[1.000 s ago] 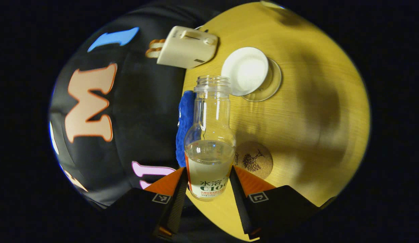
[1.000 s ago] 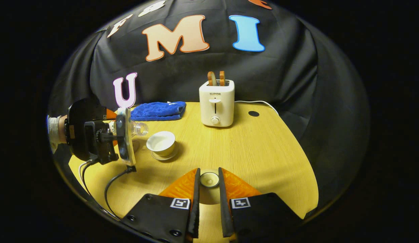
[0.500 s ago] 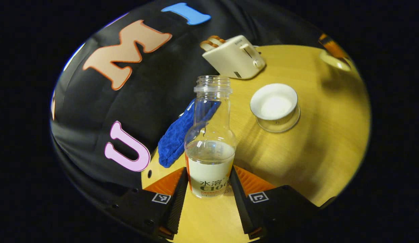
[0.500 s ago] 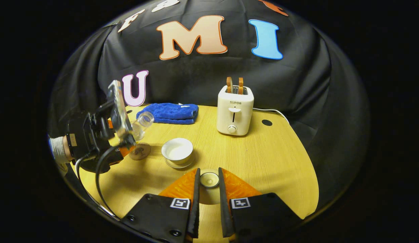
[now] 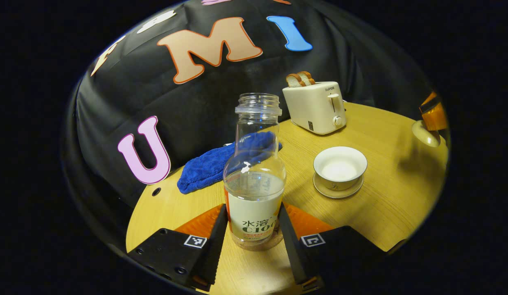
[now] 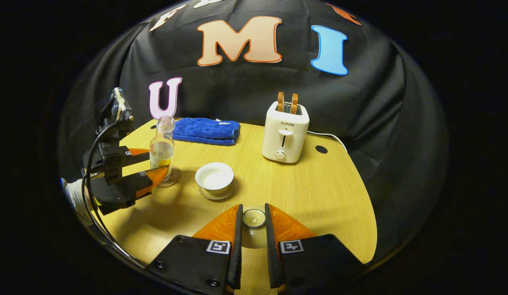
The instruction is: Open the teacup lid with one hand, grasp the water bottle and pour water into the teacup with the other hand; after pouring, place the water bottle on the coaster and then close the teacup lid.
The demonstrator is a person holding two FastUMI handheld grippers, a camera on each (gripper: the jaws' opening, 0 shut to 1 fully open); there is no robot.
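While the left gripper clamps it, bottle stands upright.

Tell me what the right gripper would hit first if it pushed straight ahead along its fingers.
Holding the teacup lid, the right gripper points past the teacup toward the toaster; likely the toaster first, though depth is uncertain.

Your left gripper carries a black housing, square coded tags behind its fingers, and a black cable looping below.
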